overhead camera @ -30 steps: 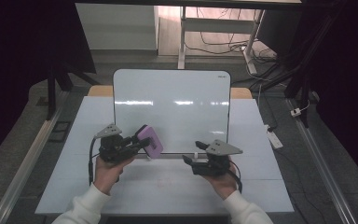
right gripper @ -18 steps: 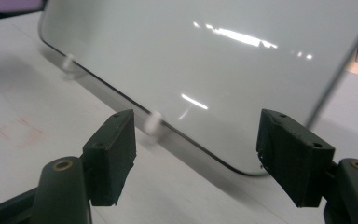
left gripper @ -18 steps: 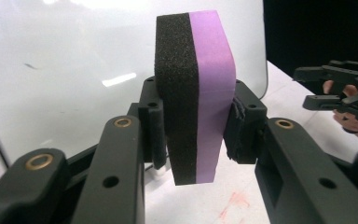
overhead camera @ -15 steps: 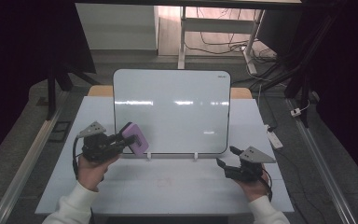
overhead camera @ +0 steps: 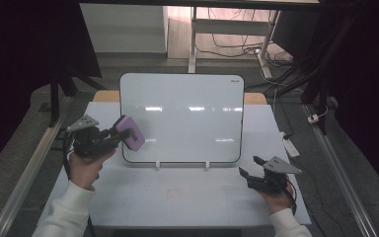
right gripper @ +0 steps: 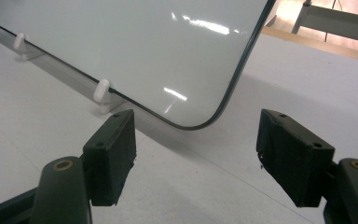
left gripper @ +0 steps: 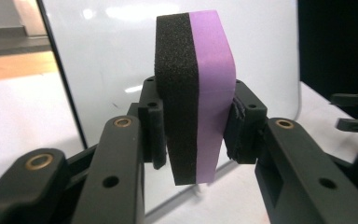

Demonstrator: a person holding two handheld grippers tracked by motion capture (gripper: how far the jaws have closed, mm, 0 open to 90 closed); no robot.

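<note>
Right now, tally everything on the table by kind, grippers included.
Whiteboard: 1
White clip feet under its bottom edge: 2
Eraser, purple with black foam, in the left gripper: 1
Grippers, counting the empty right gripper: 2
Total: 6

The left tool point(overhead camera: 114, 137) grips a purple eraser point(overhead camera: 130, 133) beside the upright whiteboard's point(overhead camera: 182, 116) lower left corner; the right tool point(overhead camera: 250, 169) hangs open above the white table point(overhead camera: 177, 197).
</note>
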